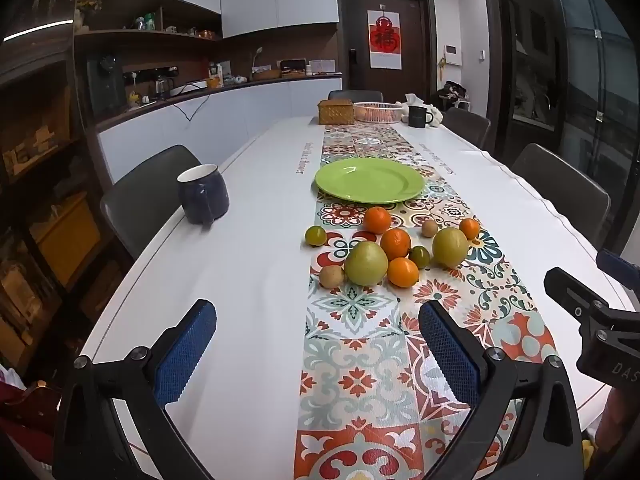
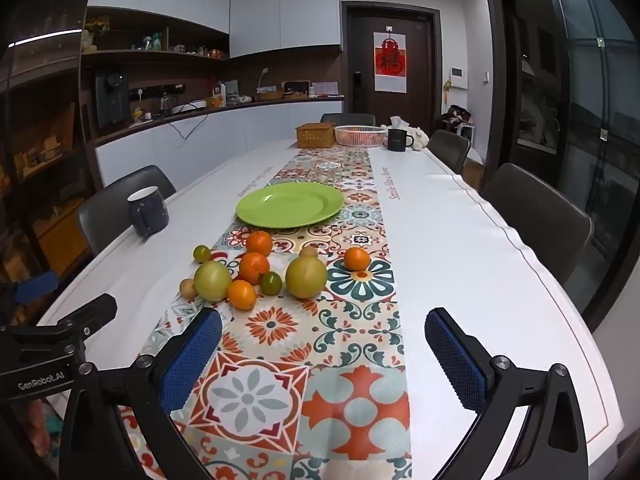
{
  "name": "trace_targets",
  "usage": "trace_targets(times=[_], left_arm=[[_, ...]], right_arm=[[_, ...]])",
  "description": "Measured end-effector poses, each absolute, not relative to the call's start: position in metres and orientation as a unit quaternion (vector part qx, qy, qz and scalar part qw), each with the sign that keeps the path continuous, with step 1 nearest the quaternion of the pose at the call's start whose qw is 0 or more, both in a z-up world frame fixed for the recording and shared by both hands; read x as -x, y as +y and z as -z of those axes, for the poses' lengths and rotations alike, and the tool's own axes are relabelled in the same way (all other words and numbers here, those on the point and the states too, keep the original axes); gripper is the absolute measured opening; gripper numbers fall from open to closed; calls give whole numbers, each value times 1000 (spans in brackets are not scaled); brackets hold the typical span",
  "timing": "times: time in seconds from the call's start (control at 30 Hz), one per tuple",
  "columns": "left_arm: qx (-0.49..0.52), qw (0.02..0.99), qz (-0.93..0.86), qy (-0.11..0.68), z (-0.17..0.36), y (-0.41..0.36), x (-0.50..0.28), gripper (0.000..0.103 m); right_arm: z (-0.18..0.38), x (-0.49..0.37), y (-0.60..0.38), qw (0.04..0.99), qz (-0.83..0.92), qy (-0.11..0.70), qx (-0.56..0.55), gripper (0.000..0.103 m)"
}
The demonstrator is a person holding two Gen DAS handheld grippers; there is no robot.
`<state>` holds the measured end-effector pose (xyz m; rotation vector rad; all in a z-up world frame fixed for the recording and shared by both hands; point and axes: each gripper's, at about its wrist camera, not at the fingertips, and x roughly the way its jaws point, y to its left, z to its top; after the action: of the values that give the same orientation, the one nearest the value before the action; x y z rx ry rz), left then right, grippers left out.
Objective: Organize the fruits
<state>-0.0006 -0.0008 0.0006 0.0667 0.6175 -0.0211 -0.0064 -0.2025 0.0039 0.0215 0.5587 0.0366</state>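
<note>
Several fruits lie in a loose cluster on the patterned runner: two big green ones (image 1: 366, 263) (image 2: 306, 277), several oranges (image 1: 395, 243) (image 2: 357, 259), small dark green ones (image 1: 315, 235) and small brown ones (image 1: 331, 276). Behind them sits a bare green plate (image 1: 370, 180) (image 2: 290, 204). My left gripper (image 1: 318, 346) hovers open over the near table, short of the fruit, nothing between its blue pads. My right gripper (image 2: 323, 354) is open too, nearer than the cluster and right of it. Each gripper's black frame shows at the edge of the other's view.
A dark blue mug (image 1: 204, 193) (image 2: 148, 211) stands near the table's left edge. At the far end are a wicker box (image 1: 336, 112), a pink-white basket (image 1: 378, 111) and a black mug (image 1: 418, 116). Chairs (image 1: 560, 188) line both sides of the white table (image 1: 248, 280).
</note>
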Motion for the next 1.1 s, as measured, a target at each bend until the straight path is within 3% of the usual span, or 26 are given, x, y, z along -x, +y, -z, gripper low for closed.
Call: trace_targets(times=[1.1], left_arm=[[-27, 951, 13, 307, 4, 3, 2, 103]], right_arm=[[-2, 6, -200, 959, -24, 282, -10, 102]])
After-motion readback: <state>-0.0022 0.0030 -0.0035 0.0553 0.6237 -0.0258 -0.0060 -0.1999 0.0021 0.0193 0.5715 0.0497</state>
